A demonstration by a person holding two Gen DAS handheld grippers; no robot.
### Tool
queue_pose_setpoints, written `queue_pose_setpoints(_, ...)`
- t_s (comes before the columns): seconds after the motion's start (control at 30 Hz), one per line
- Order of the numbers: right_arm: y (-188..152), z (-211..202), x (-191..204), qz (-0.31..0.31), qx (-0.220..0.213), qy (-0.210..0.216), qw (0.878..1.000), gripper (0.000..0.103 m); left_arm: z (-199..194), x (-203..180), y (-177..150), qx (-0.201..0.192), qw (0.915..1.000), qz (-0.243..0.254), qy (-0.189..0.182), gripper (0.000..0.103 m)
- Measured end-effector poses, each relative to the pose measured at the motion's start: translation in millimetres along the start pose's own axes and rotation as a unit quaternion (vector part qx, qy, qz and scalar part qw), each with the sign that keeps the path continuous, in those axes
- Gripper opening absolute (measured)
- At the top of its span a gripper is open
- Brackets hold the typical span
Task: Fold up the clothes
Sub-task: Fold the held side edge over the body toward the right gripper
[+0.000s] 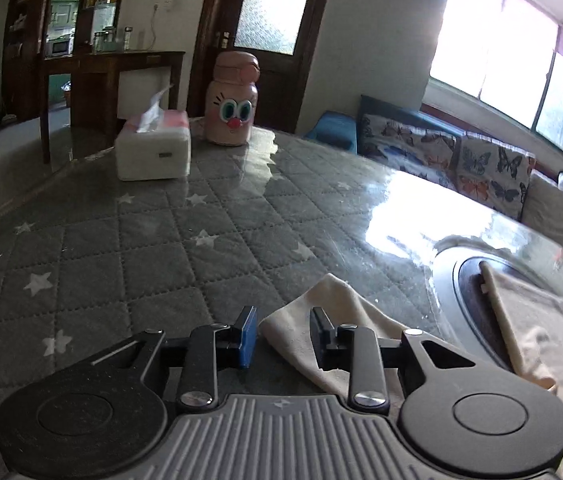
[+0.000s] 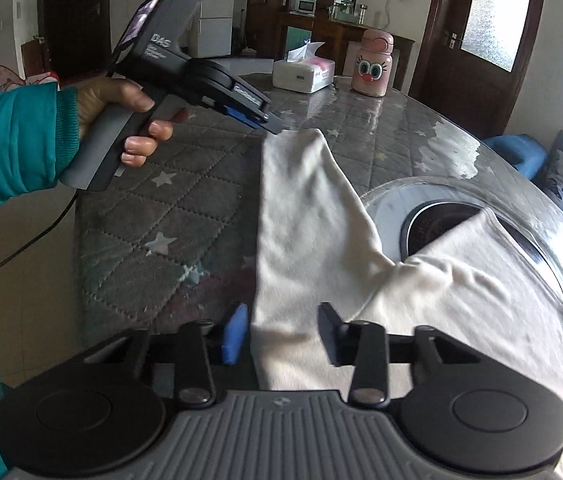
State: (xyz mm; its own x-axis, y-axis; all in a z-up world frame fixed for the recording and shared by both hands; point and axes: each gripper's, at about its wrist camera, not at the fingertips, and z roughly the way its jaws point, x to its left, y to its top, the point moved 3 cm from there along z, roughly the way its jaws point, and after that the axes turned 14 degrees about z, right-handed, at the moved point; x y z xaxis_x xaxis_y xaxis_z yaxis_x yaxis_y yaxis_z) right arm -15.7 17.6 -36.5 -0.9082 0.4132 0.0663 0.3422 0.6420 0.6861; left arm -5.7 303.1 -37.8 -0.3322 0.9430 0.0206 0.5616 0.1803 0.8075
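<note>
Right wrist view, bottom of frame: my right gripper (image 2: 283, 334) stands partly open, straddling the near part of a cream garment (image 2: 309, 216); the pads do not press it, nothing held.

Left wrist view, bottom centre: my left gripper (image 1: 283, 334) is also partly open. The sleeve tip (image 1: 323, 308) lies in the gap, clear of the blue pad; contact on the other side I cannot tell. No hold.

The garment lies flat across the lower centre and right of both frames, on a quilted star-print table cover (image 1: 129, 248) under a clear glossy sheet.

Judgement: thin, soft, light fabric, limp when lifted and likely to slide on the sheet. Best pinched at sleeve end and hem edge.

Farther back, upper centre: a tissue box (image 1: 153, 148) with one tissue standing out. Beside it a pink cartoon-face bottle (image 1: 231, 104), lid on, contents unseen.
</note>
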Motion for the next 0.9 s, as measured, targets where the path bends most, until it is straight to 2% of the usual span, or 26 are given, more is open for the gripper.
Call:
queue_pose_setpoints(0.03, 0.2, 2.0, 1.2, -0.003, 0.001, -0.001, 1.0, 0.032, 3.6, -1.8, -0.1, 0.002, 1.0, 0.006, -0.002, 0.028)
queue_pose_setpoints(0.1, 0.3, 5.9, 3.5, -0.006, 0.003, -0.003, 1.0, 0.024, 5.6, -4.9, -1.8, 0.0, 0.9998, 0.02, 0.004, 0.009)
queue_pose_setpoints(0.27, -0.8, 10.9, 6.4, -0.002, 0.011, 0.005, 1.0, 0.019, -12.4, 2.8, -7.2, -0.013, 0.9995, -0.002, 0.028, 0.004)
queue_pose_setpoints(0.37, -2.8, 10.1, 8.1, 0.003, 0.012, 0.022, 1.0, 0.018, -27.8, 12.1, -12.3, -0.015, 0.9987, -0.021, 0.045, 0.004)
queue_pose_setpoints(0.47, -5.0, 9.6, 11.0, -0.006, 0.009, 0.028, 1.0, 0.018, -27.4, 17.6, -17.5, 0.002, 0.9985, -0.021, 0.05, 0.004)
queue_pose_setpoints(0.6, 3.4, -4.8, 1.5, 0.035, -0.002, 0.051, 0.998, 0.018, -24.8, 19.0, -17.1, 0.018, 0.9986, -0.017, 0.046, 0.007)
queue_pose_setpoints(0.67, 9.1, -15.8, -11.2, 0.061, -0.017, 0.047, 0.997, 0.019, -26.0, 17.7, -14.4, 0.023, 0.9985, -0.006, 0.049, 0.01)
queue_pose_setpoints(0.77, 13.7, -20.6, -35.5, 0.084, -0.027, 0.014, 0.996, 0.019, -29.1, 13.9, -6.8, 0.025, 0.9982, -0.004, 0.055, 0.022)
queue_pose_setpoints(0.83, 15.6, -20.3, -51.5, 0.101, -0.03, -0.005, 0.994, 0.02, -32.1, 7.3, 1.1, 0.017, 0.9985, -0.001, 0.052, 0.025)
queue_pose_setpoints(0.9, 12.9, -14.7, -58.2, 0.11, -0.022, -0.005, 0.994, 0.02, -35.0, -3.9, 12.4, 0.003, 0.9992, 0.006, 0.04, 0.026)
